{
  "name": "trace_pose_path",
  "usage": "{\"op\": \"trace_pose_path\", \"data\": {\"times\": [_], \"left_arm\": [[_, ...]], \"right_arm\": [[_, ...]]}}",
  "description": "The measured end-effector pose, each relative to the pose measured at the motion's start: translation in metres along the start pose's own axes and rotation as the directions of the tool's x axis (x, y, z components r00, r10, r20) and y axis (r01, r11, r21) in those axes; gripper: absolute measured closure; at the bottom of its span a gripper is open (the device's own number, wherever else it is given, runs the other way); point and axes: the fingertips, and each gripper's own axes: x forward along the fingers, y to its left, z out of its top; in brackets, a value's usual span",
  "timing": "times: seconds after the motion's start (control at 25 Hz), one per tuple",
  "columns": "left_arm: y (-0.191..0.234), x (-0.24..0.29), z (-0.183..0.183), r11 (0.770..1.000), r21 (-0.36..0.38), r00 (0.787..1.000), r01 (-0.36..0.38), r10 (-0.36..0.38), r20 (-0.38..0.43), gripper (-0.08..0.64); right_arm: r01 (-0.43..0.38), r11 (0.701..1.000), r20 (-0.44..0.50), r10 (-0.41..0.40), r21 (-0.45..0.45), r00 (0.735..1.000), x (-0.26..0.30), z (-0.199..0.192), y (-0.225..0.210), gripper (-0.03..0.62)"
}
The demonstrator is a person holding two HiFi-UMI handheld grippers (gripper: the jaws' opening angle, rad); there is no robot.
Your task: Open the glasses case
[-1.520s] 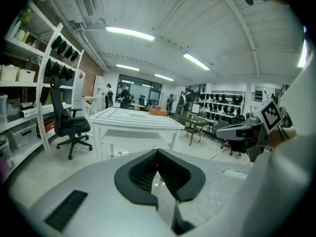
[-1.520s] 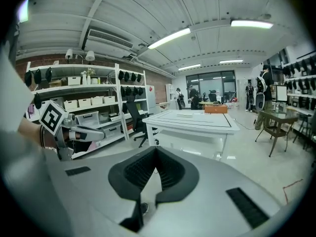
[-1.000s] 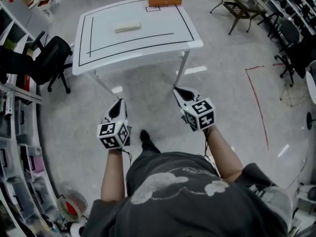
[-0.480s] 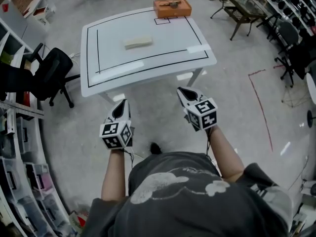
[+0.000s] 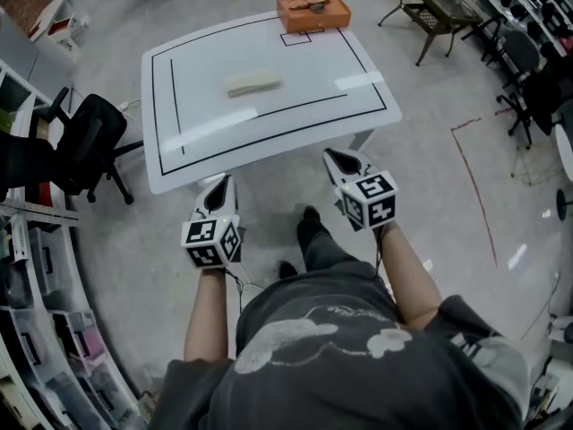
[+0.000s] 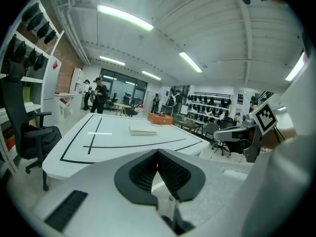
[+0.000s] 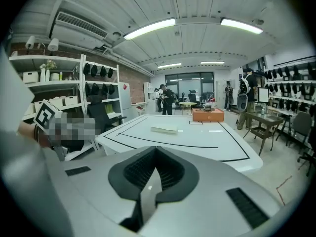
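Head view puts the pale flat glasses case (image 5: 253,83) upper-centre on the white worktop (image 5: 197,141), well apart from left gripper (image 5: 219,186) and right gripper (image 5: 337,158), fingers closed and empty: likely the approach, next needing a reach and parted fingers.

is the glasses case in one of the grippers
No, the glasses case lies on the white table, while the left gripper and right gripper are shut on nothing near its front edge.
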Motion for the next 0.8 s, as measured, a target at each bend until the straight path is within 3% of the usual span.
{"op": "trace_pose_path", "data": {"times": [0.44,0.8], "left_arm": [[0.041,0.070,0.027,0.997,-0.002,0.997,-0.072,0.072,-0.021,0.558],[0.066,0.152,0.054,0.995,-0.005,0.993,-0.099,0.099,-0.066,0.558]], "right_arm": [[-0.089,0.996,0.019,0.089,0.014,0.996,0.114,0.040,-0.049,0.591],[-0.155,0.988,-0.026,0.155,-0.004,0.988,0.198,0.069,-0.095,0.591]]}}
